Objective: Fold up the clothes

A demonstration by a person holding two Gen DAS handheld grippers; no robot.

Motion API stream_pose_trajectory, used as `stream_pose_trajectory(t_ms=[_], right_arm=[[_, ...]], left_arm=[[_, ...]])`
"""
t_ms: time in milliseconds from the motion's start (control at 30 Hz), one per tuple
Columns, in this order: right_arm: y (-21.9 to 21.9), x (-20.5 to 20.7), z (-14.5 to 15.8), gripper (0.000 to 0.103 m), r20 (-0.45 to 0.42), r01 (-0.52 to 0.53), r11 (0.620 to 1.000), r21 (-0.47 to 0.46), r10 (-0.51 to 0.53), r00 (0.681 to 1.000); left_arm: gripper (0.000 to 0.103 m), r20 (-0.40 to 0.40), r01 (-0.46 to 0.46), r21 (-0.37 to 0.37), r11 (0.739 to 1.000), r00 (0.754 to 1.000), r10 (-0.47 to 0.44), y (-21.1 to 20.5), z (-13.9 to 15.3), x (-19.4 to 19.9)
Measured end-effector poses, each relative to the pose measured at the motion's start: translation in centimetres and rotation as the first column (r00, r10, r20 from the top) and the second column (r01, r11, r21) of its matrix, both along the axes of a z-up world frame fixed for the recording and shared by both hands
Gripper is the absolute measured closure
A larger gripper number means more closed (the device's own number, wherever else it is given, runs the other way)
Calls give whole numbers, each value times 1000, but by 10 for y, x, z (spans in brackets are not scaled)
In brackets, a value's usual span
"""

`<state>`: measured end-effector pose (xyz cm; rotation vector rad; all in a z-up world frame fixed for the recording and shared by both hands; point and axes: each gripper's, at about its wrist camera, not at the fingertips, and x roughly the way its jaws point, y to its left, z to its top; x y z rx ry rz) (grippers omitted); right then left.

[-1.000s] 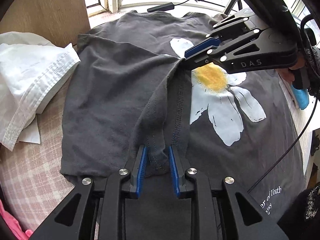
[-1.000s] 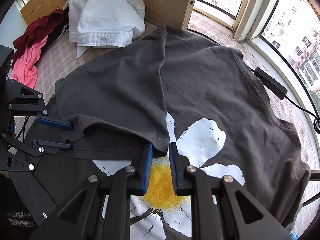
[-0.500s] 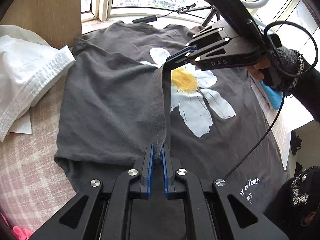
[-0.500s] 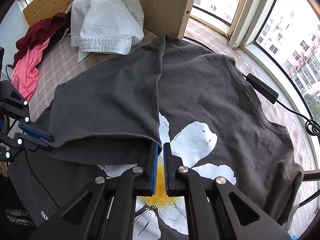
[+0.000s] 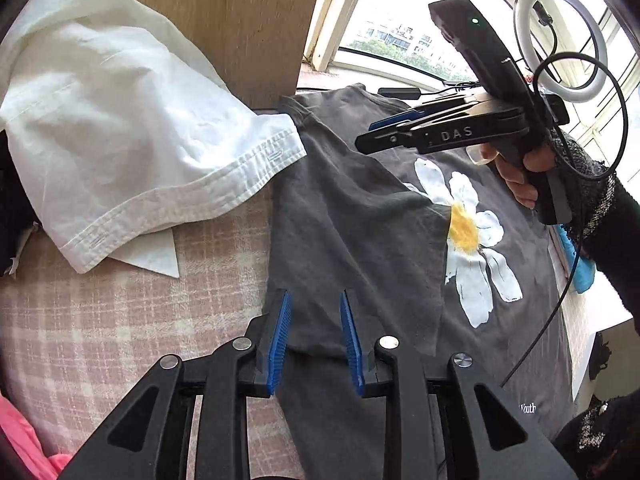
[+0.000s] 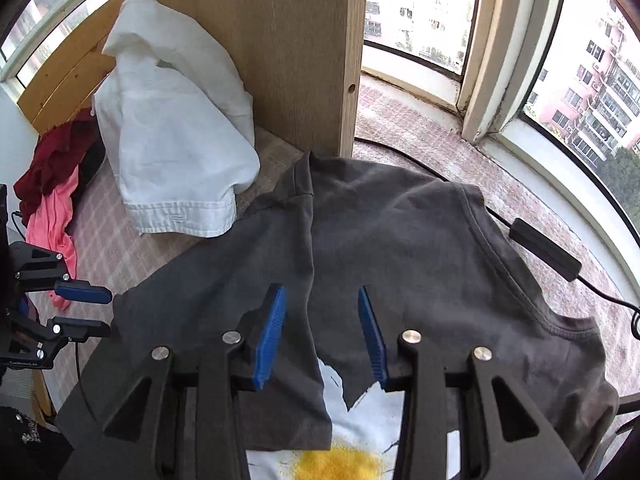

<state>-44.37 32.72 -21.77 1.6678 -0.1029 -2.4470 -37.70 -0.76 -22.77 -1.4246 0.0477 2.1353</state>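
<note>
Both my claws, left (image 5: 314,336) and right (image 6: 322,332), have just spread and hold nothing above the tee (image 5: 360,240) lying half-folded on the bed (image 5: 120,320); a careless pass could snag the flap and undo it.

My dark grey T-shirt (image 5: 352,216) is showing a white daisy (image 5: 476,248) with a yellow centre, lying on pink-and-cream checked bedding (image 5: 120,320). My black tongs' pads (image 5: 280,336) are glowing blue beside a white shirt (image 5: 120,120) and pink garment (image 6: 52,216).
</note>
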Motion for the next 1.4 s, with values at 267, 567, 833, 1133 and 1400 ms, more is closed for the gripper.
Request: stream_pose_trajectory(t_ms=[267, 567, 833, 1133, 1400], right_arm=[[-32, -35, -25, 101, 0, -127, 984, 125, 128, 992], [-6, -22, -16, 100, -65, 3, 1000, 11, -3, 998], [-41, 31, -60, 100, 41, -98, 994, 51, 96, 995], [-46, 37, -50, 100, 16, -90, 995, 52, 89, 996], [-65, 61, -36, 99, 23, -24, 999, 25, 24, 999]], left_arm=[[78, -17, 52, -107, 993, 998, -55, 14, -26, -3], [77, -6, 72, 69, 995, 997, -72, 7, 7, 2], [77, 24, 208, -48, 977, 978, -207, 50, -25, 24], [77, 53, 59, -87, 994, 997, -55, -18, -14, 39], [77, 74, -99, -59, 993, 992, 103, -86, 4, 69]])
